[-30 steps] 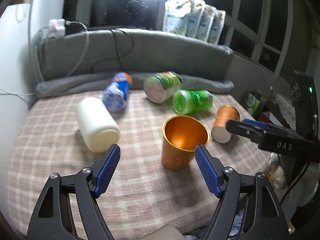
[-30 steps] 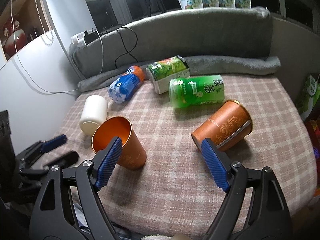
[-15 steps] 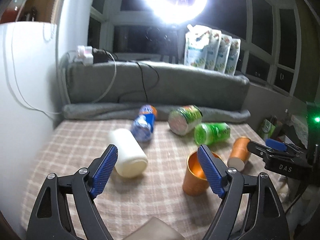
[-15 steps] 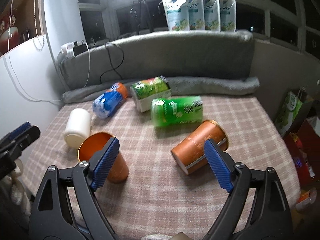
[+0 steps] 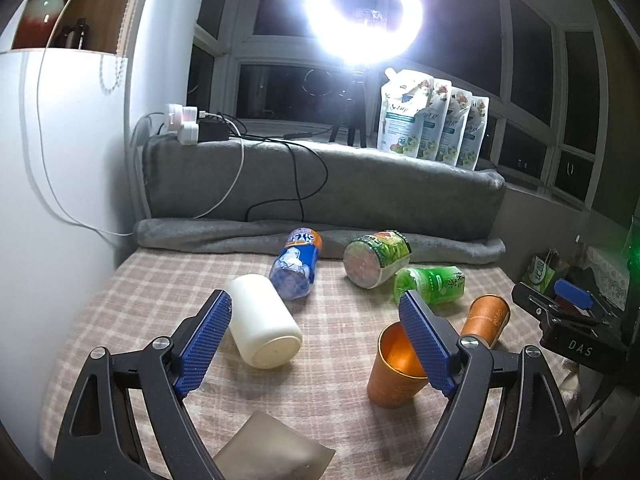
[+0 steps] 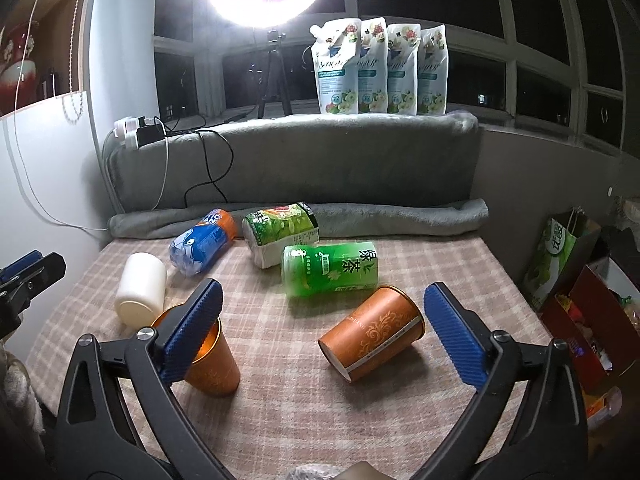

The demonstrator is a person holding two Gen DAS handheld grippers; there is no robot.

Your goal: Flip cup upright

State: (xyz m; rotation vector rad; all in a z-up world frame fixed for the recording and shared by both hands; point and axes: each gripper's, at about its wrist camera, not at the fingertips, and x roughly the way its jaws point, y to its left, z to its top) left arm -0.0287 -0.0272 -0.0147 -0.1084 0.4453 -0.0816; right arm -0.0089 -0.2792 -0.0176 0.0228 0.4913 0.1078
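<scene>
Soft checked bedding [image 6: 360,420] carries one orange cup [image 5: 394,368] upright and another cup [image 6: 374,334] lying sideways (both hand-held grippers gape empty), so the standing one might topple if nudged.

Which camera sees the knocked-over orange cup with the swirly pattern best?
The right wrist view. There the tipped orange cup lies whole on its side between the open fingers of the right hand-held gripper, pattern and rim clear. In the left wrist view the same cup sits small at the right, partly hidden behind a finger of the left hand-held gripper.
</scene>
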